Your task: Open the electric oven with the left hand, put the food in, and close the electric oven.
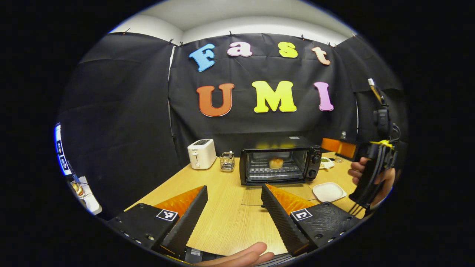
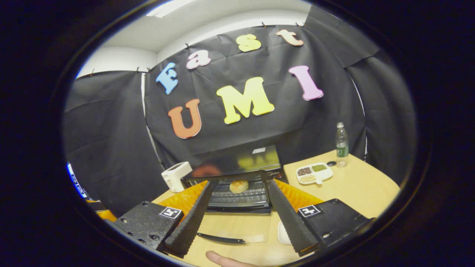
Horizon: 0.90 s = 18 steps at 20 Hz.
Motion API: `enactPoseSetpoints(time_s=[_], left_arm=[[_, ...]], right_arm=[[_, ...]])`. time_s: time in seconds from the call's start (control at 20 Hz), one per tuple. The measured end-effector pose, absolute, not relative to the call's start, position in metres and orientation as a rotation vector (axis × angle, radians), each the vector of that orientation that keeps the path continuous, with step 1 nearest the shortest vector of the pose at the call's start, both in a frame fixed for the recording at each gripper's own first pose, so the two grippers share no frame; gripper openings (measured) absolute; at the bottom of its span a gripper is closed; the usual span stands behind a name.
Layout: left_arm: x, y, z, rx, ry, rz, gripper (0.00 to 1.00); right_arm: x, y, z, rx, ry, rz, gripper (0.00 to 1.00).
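Note:
The black electric oven (image 1: 279, 160) stands at the back of the wooden table with its glass door (image 1: 255, 195) folded down flat. A round bun (image 1: 276, 162) rests on the rack inside. My left gripper (image 1: 234, 189) is open and empty, a little in front of the door. In the right gripper view the oven (image 2: 237, 168), the bun (image 2: 238, 185) and the door handle (image 2: 220, 238) lie straight ahead. My right gripper (image 2: 237, 182) is open with nothing held, above the lowered door. In the left gripper view a hand holds the right gripper (image 1: 339, 147) to the right of the oven.
A white toaster (image 1: 201, 153) and a wire holder (image 1: 227, 161) stand left of the oven. An empty white plate (image 1: 329, 191) lies at its front right. A sectioned dish of beans (image 2: 314, 172) and a water bottle (image 2: 341, 142) sit to the right.

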<state>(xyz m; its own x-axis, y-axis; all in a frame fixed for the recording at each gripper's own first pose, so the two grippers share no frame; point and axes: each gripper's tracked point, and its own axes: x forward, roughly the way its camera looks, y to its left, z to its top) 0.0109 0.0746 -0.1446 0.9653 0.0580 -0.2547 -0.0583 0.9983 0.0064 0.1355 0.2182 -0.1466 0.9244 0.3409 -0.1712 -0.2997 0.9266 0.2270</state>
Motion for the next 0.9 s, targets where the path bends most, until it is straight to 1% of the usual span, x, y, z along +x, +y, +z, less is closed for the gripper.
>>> enactPoseSetpoints(time_s=[0.25,0.35,0.45,0.55,0.7,0.8,0.9], left_arm=[[0.039,0.045,-0.185,-0.039,0.362,-0.020,0.95],[0.049,0.022,-0.200,-0.071,0.403,-0.081,0.95],[0.058,0.001,-0.222,-0.089,0.462,-0.135,0.95],[0.064,-0.016,-0.247,-0.070,0.531,-0.162,0.95],[0.075,-0.034,-0.285,-0.032,0.648,-0.176,0.96],[0.081,-0.042,-0.303,-0.012,0.698,-0.184,0.96],[0.087,-0.050,-0.321,-0.009,0.746,-0.194,0.96]], right_arm=[[0.085,0.158,-0.082,0.132,0.100,0.232,0.95],[0.069,0.142,-0.076,0.124,0.101,0.209,0.95],[0.052,0.137,-0.063,0.127,0.098,0.232,0.94],[0.041,0.130,-0.042,0.119,0.048,0.245,0.94],[0.029,0.111,-0.042,0.080,0.033,0.219,0.94],[0.020,0.102,-0.038,0.083,0.021,0.214,0.94],[0.014,0.083,-0.043,0.088,0.029,0.182,0.94]])
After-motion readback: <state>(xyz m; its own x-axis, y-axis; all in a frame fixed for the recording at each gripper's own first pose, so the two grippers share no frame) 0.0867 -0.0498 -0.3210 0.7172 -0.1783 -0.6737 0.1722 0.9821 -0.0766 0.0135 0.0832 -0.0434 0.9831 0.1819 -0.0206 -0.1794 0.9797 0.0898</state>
